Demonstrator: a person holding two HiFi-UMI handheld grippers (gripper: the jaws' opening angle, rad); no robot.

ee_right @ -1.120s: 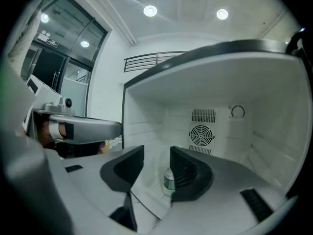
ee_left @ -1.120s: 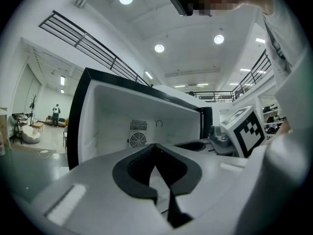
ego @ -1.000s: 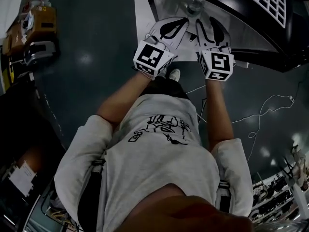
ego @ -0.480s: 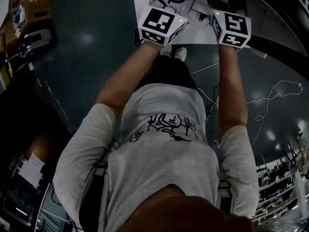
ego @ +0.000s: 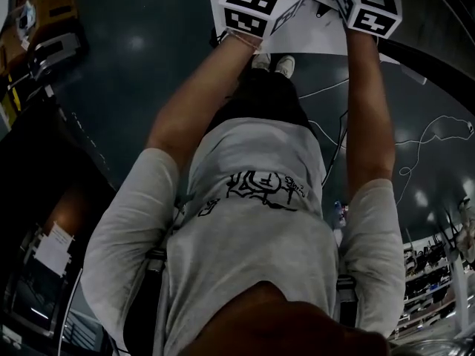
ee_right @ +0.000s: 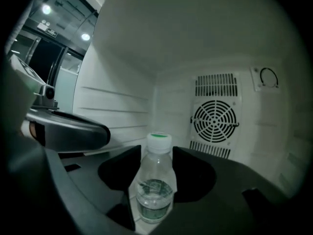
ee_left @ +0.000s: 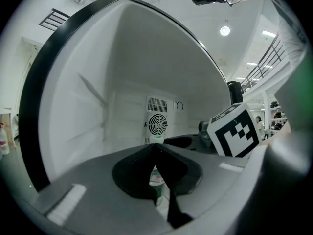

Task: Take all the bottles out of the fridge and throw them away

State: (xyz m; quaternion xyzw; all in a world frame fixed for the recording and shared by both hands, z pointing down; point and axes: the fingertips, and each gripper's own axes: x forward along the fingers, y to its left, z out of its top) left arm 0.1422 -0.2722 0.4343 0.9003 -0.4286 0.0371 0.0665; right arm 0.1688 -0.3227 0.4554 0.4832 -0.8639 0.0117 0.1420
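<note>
A small clear water bottle (ee_right: 155, 185) with a white and green cap stands upright on the white fridge floor (ee_right: 146, 226). My right gripper (ee_right: 156, 155) is around it, one jaw on each side, and the jaws are opening with slim gaps showing beside the bottle. The left gripper (ee_left: 155, 148) is shut with its tips touching and nothing held; the same bottle (ee_left: 156, 182) shows beyond them through the gap below the tips. In the head view only the two marker cubes show, left (ego: 261, 4) and right (ego: 369, 2), at the top edge; the jaws are out of frame.
The fridge's back wall carries a round fan grille (ee_right: 215, 121). The left gripper's body (ee_right: 68, 129) lies close to the right gripper's left. Thin cables (ego: 438, 136) trail over the dark floor to the person's right. Boxes and gear (ego: 44, 28) stand at the far left.
Both grippers have moved forward toward the top of the head view, so their jaws have left the frame and only the marker cubes remain.
</note>
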